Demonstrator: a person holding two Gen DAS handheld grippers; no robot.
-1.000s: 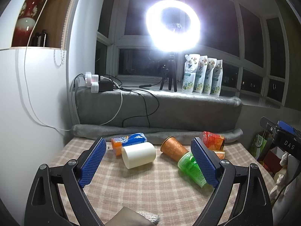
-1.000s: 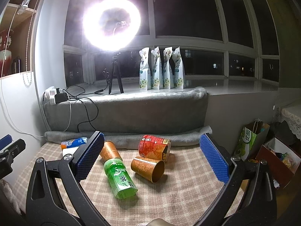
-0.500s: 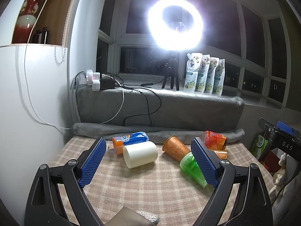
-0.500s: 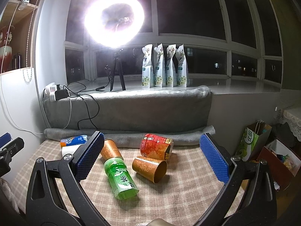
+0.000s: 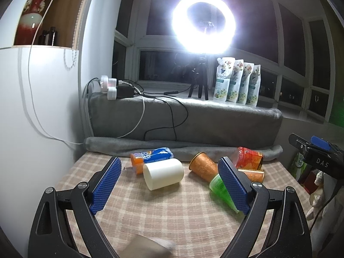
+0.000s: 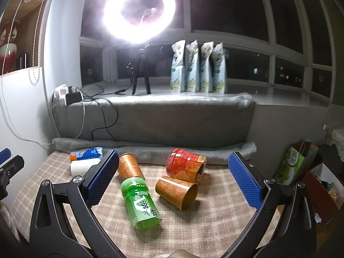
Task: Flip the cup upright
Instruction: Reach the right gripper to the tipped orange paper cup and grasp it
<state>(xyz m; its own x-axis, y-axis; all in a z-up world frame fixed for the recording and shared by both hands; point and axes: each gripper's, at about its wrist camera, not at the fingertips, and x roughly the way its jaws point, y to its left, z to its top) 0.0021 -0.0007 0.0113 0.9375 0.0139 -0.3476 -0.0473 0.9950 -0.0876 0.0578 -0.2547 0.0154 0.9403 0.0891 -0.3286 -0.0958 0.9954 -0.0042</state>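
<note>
Several cups lie on their sides on the checked tablecloth [image 5: 172,219]. A white cup [image 5: 163,173] lies between the open pads of my left gripper [image 5: 169,182], a little beyond them. An orange patterned cup [image 5: 203,166] and a green cup [image 5: 221,189] lie to its right. In the right wrist view my right gripper [image 6: 174,180] is open and empty, above the cloth; a gold cup [image 6: 177,190], the green cup [image 6: 140,202], a red cup [image 6: 186,167] and the orange cup [image 6: 130,166] lie ahead of it.
A blue-orange cup [image 5: 151,158] lies behind the white one. A rolled grey blanket [image 5: 182,148] edges the table's far side below a grey-covered sill. A ring light [image 5: 203,24] on a tripod, several pouches [image 5: 237,82] and cables stand on the sill. Boxes [image 6: 301,167] sit right.
Both grippers have drifted slightly; the scene has shifted a little down in the views. No cup has moved and both grippers stay open.
</note>
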